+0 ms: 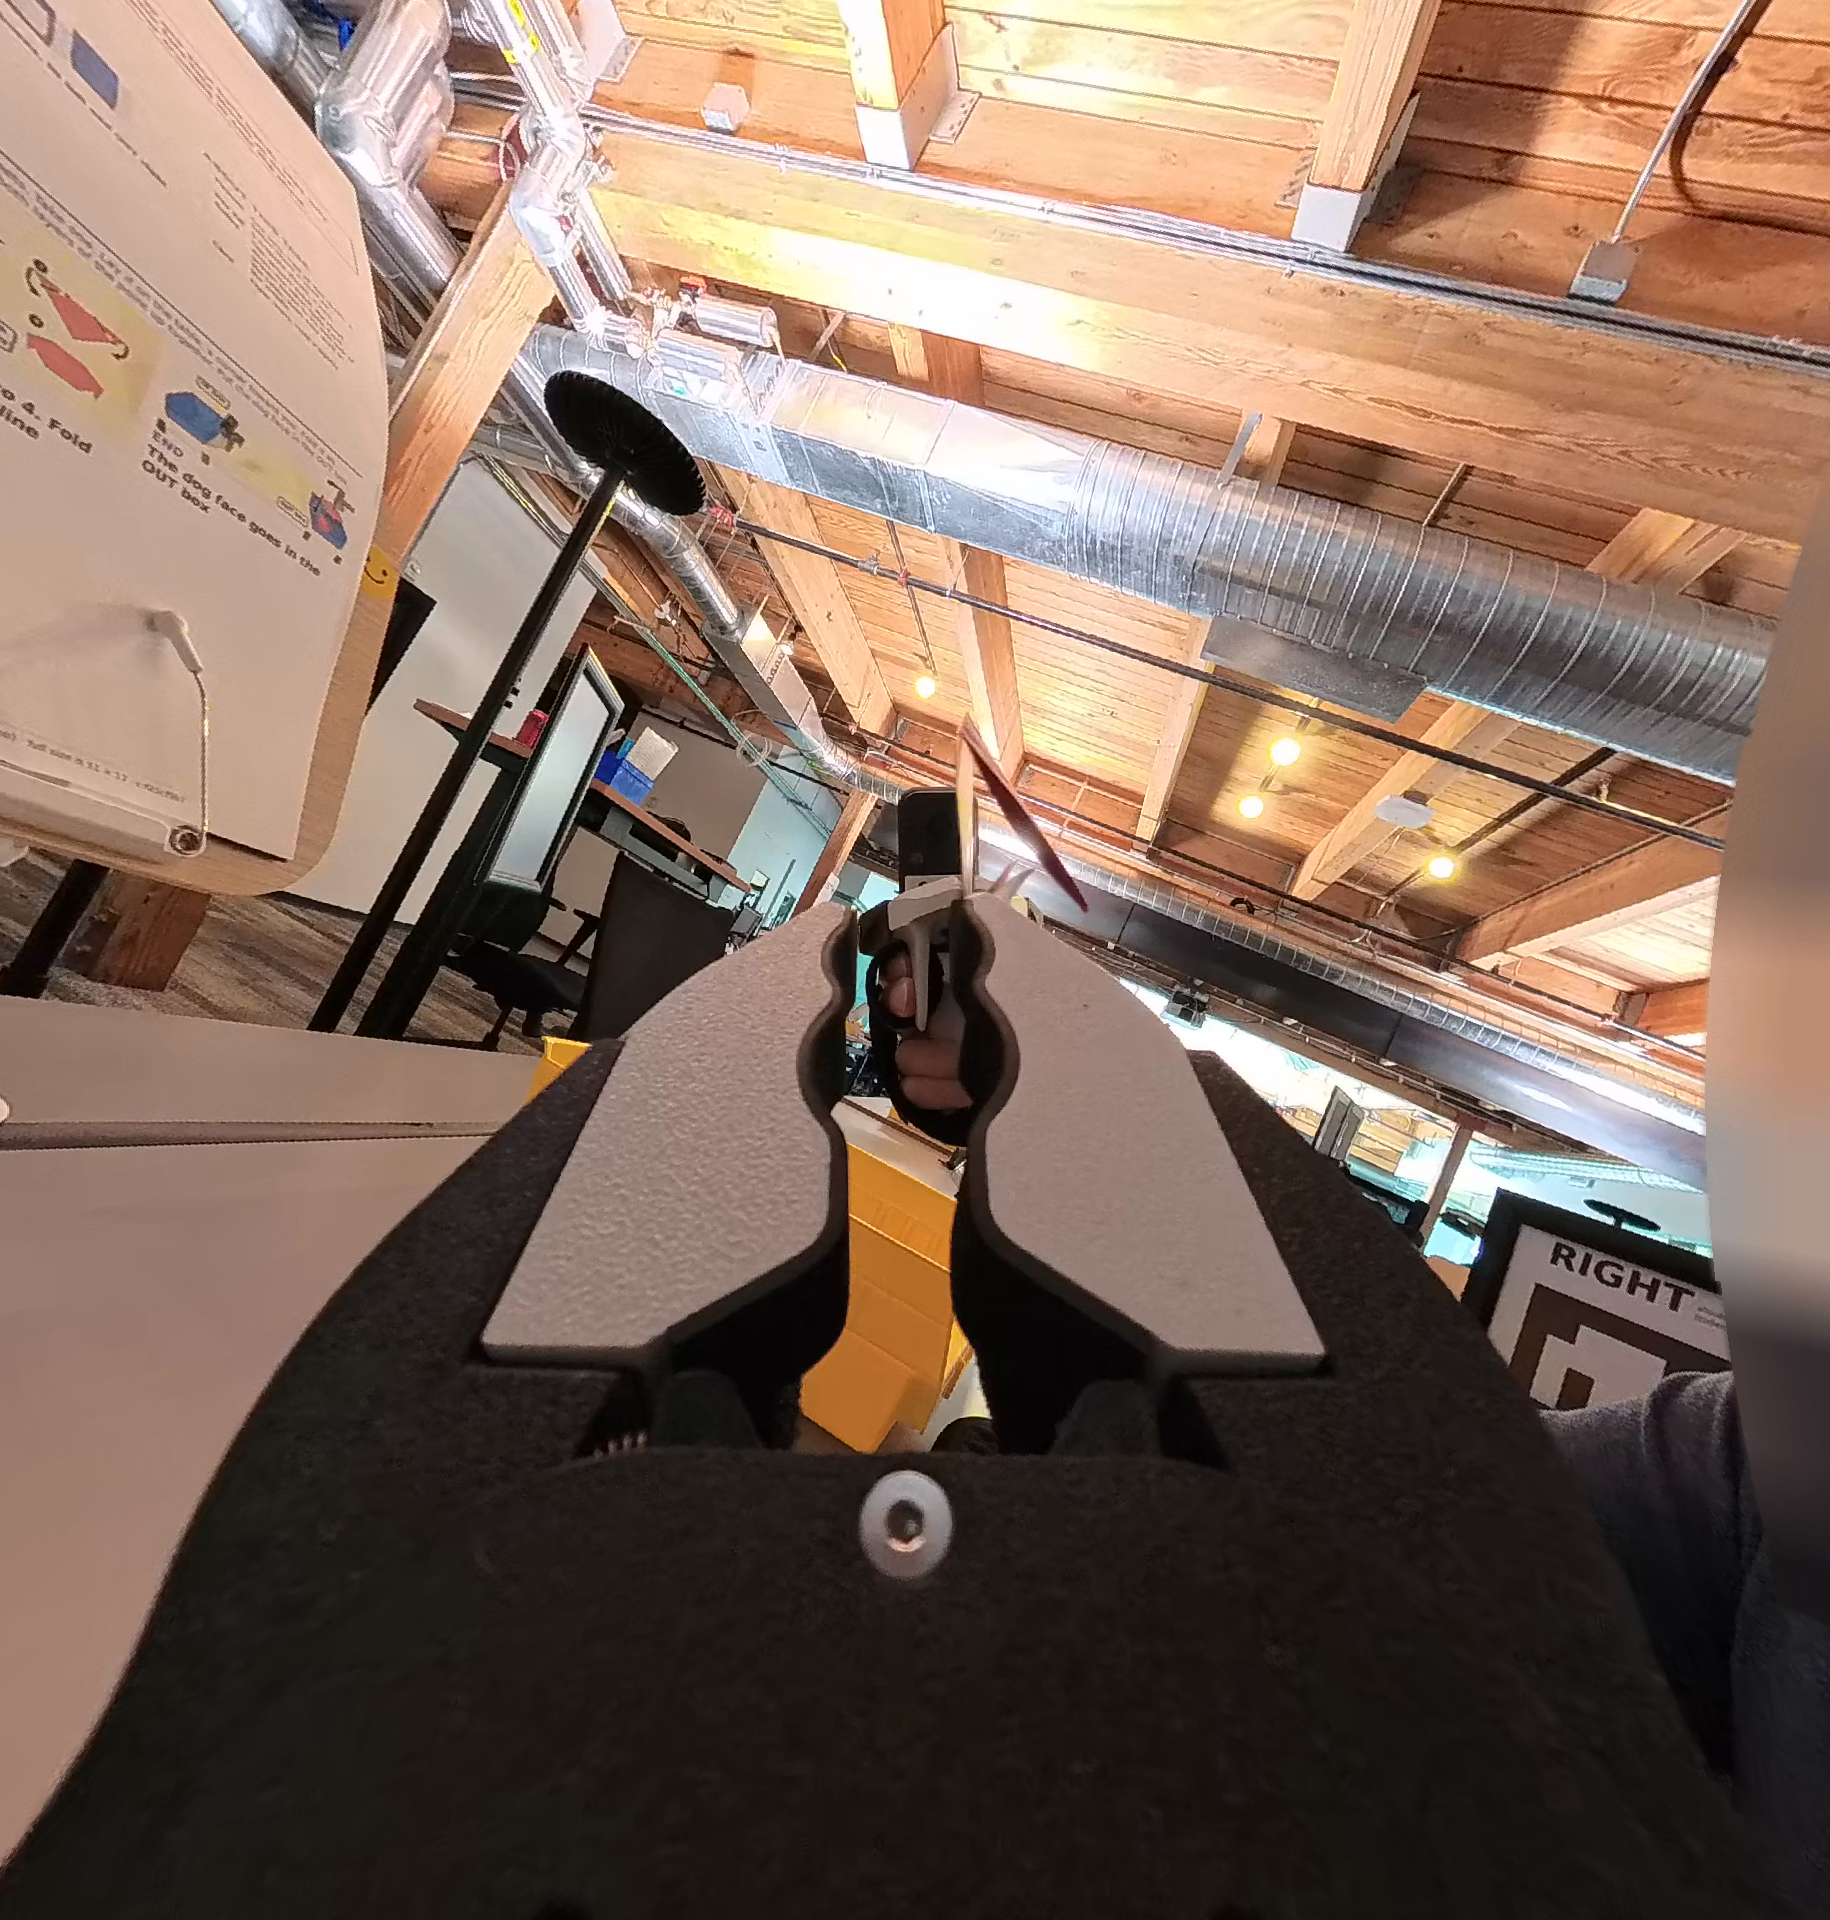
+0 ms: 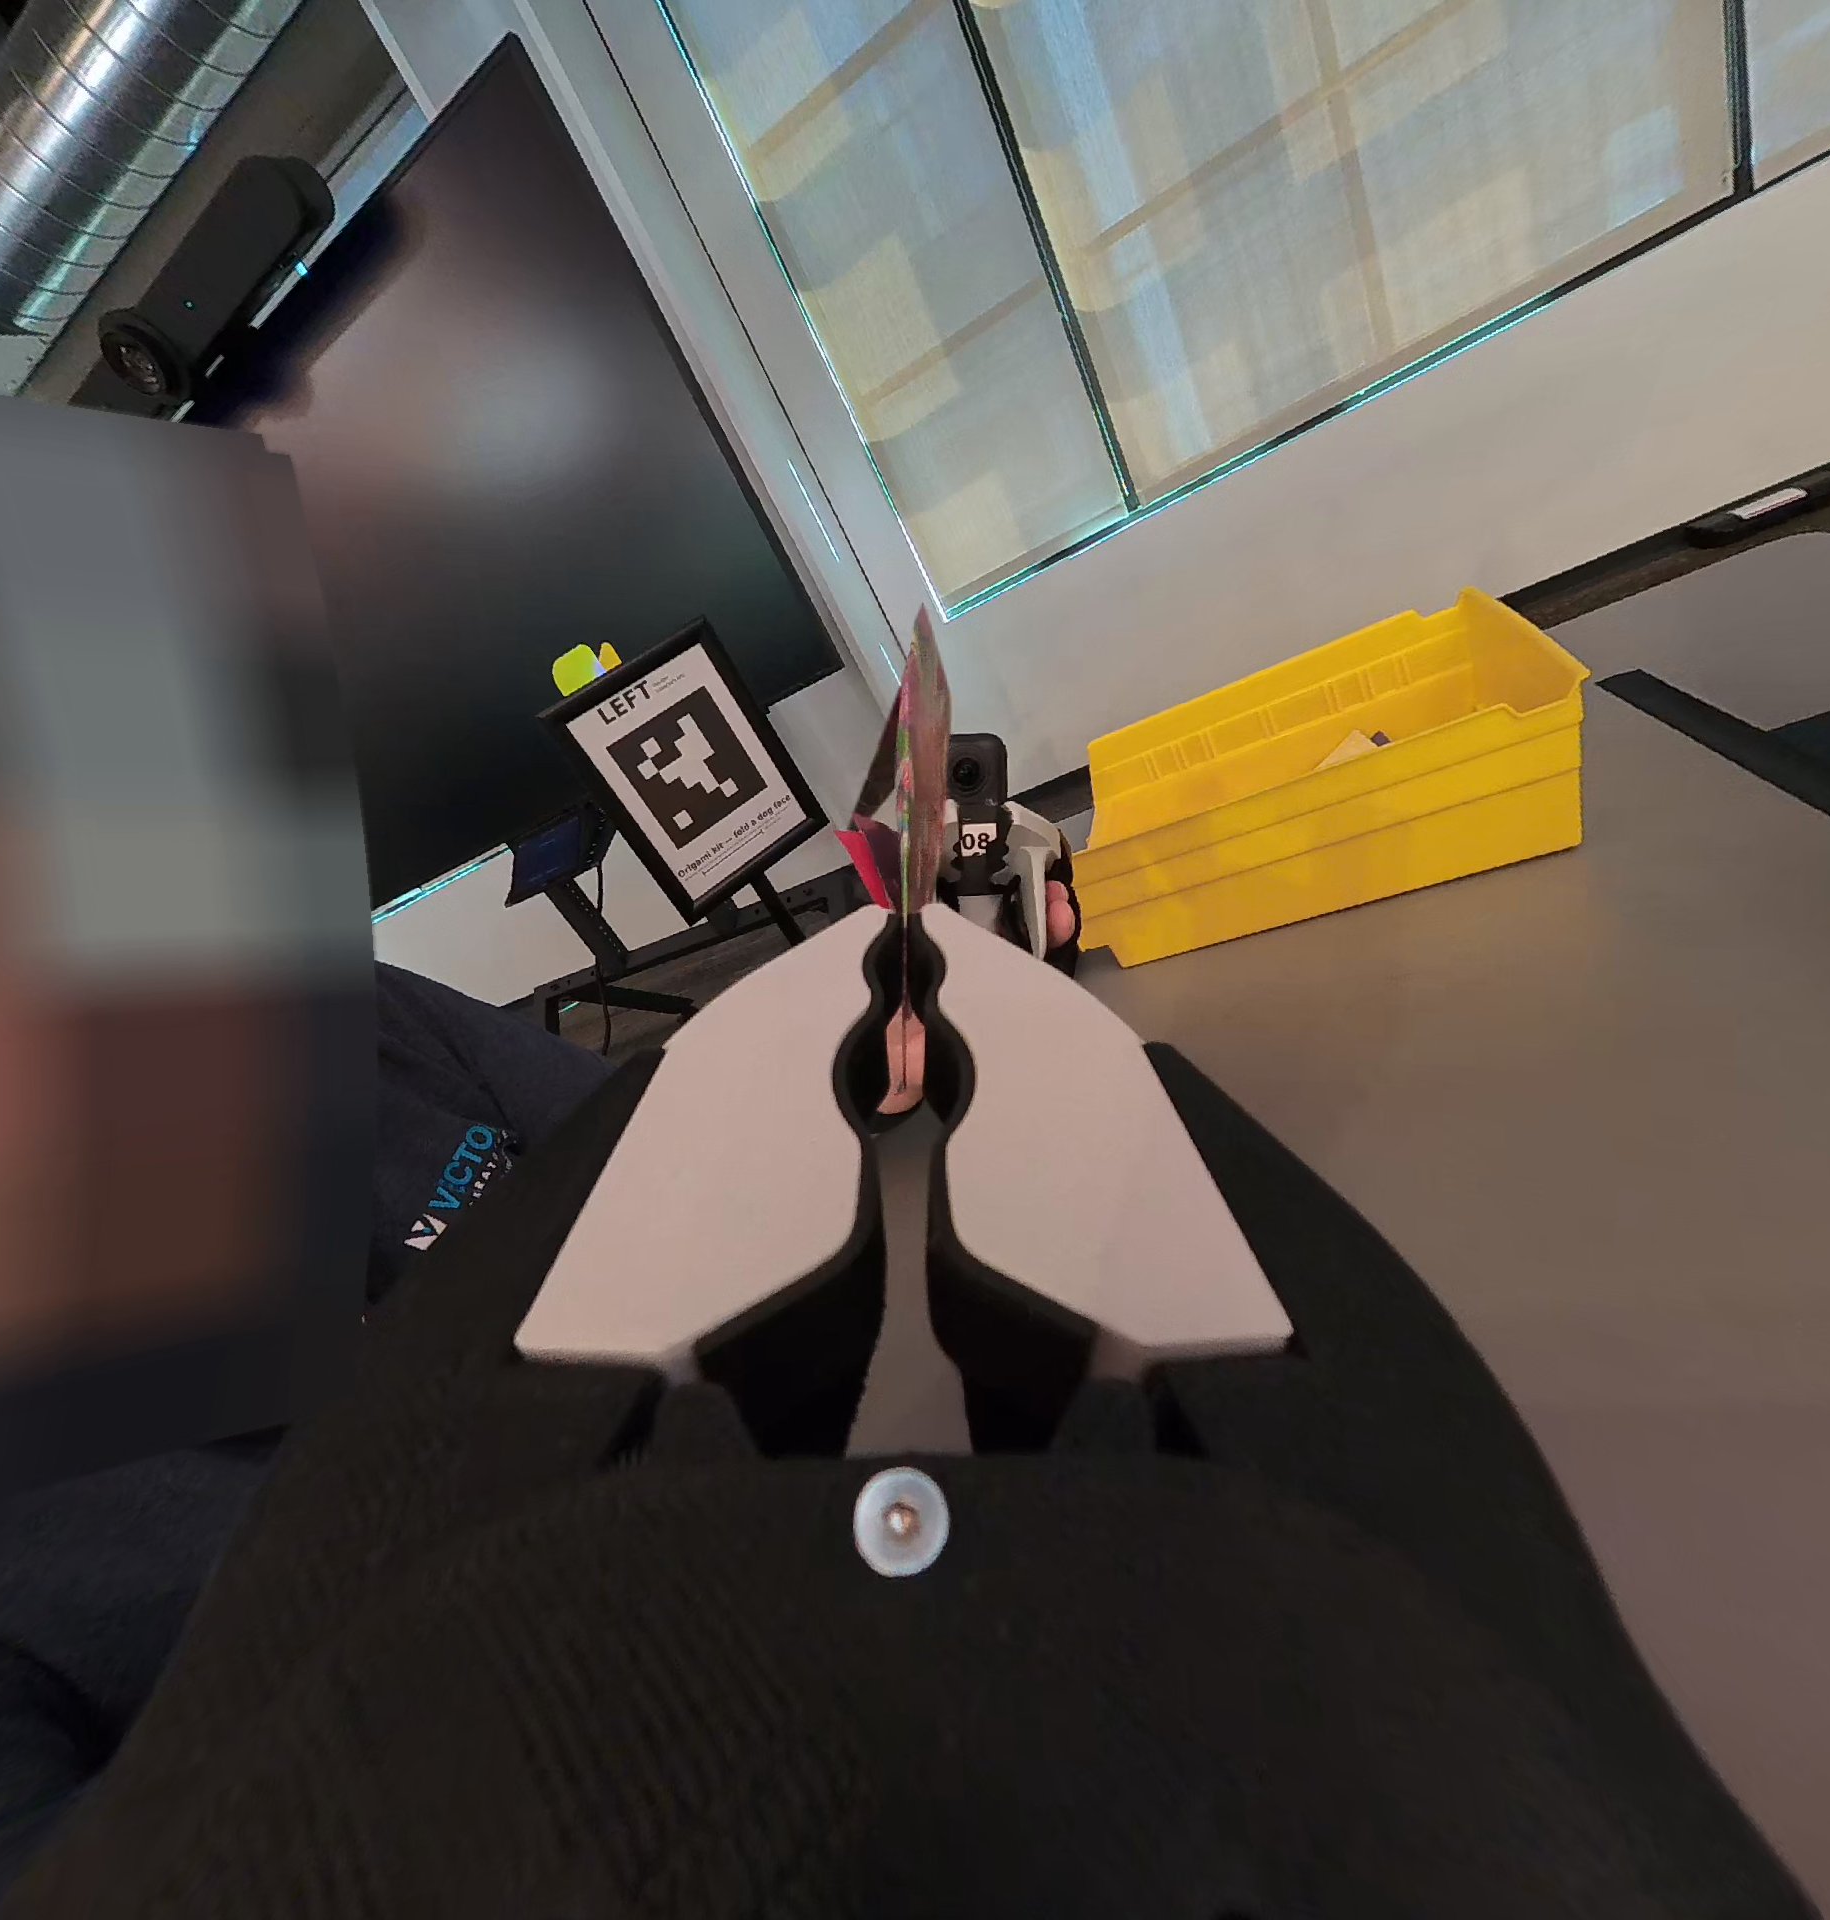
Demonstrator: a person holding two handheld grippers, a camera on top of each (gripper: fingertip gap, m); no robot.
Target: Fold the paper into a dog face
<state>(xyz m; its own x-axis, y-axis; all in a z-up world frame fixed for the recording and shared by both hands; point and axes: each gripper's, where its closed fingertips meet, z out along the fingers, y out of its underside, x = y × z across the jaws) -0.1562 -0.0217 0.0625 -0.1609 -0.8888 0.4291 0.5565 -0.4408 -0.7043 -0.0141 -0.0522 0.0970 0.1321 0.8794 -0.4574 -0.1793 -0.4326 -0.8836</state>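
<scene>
The paper (image 2: 916, 758) is a colourful patterned sheet seen edge-on, standing upright. My right gripper (image 2: 906, 920) is shut on its lower edge and holds it in the air above the grey table (image 2: 1513, 1143). In the left wrist view the paper (image 1: 1015, 821) shows as a thin dark-red and pale strip just past my left gripper (image 1: 903, 920). The left gripper tilts up toward the ceiling, its jaws stand a narrow gap apart, and the paper's edge lies beside its right fingertip. The two grippers face each other closely; the left one (image 2: 994, 862) shows behind the paper.
A yellow bin (image 2: 1337, 769) stands on the table behind the grippers, with paper scraps inside; it also shows between the left fingers (image 1: 890, 1247). A framed marker sign (image 2: 682, 769) stands left of it, a second one (image 1: 1597, 1320) at the right. An instruction poster (image 1: 142, 364) hangs at left. Across from one pair of fingers to the other is roughly 15 cm.
</scene>
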